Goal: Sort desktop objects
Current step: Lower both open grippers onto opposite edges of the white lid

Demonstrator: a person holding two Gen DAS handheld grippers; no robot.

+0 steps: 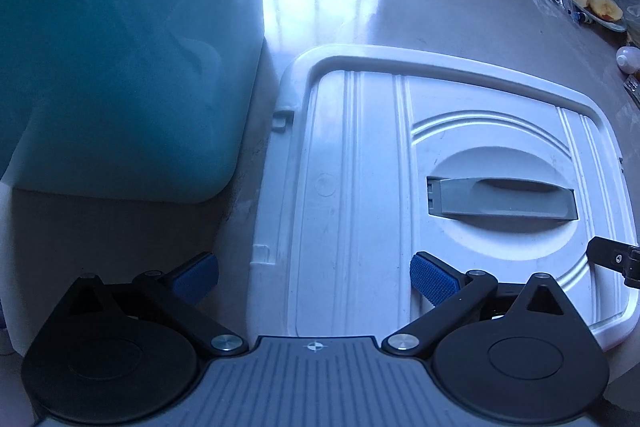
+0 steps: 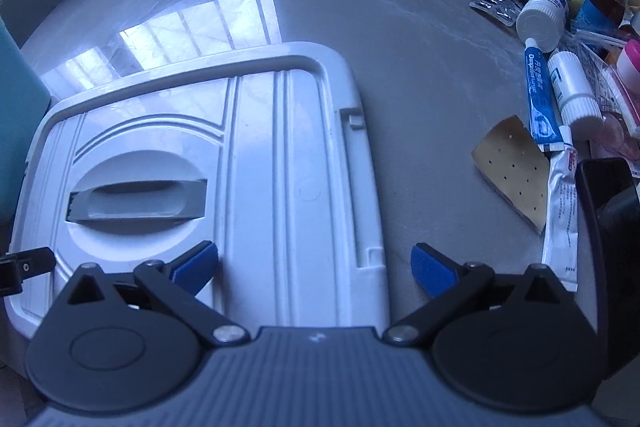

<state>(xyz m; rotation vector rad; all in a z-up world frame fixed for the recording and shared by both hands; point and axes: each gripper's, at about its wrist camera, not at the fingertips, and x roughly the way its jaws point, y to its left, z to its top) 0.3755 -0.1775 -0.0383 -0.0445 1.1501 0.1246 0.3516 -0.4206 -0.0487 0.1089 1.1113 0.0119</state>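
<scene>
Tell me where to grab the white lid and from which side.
Grip the white lid by its raised rim on the right edge, coming in from the side. It lies flat, and its grey handle sits folded into a recess, leaving little to pinch.

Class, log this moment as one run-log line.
left gripper: open, empty | right gripper: open, empty | white lid: flat on table | teal bin: beside lid

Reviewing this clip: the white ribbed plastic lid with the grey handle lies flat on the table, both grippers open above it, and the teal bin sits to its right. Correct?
Not quite. The teal plastic bin sits left of the white ribbed plastic lid, as the left wrist view shows. The rest holds: lid flat, grey handle, left gripper and right gripper open.
</scene>
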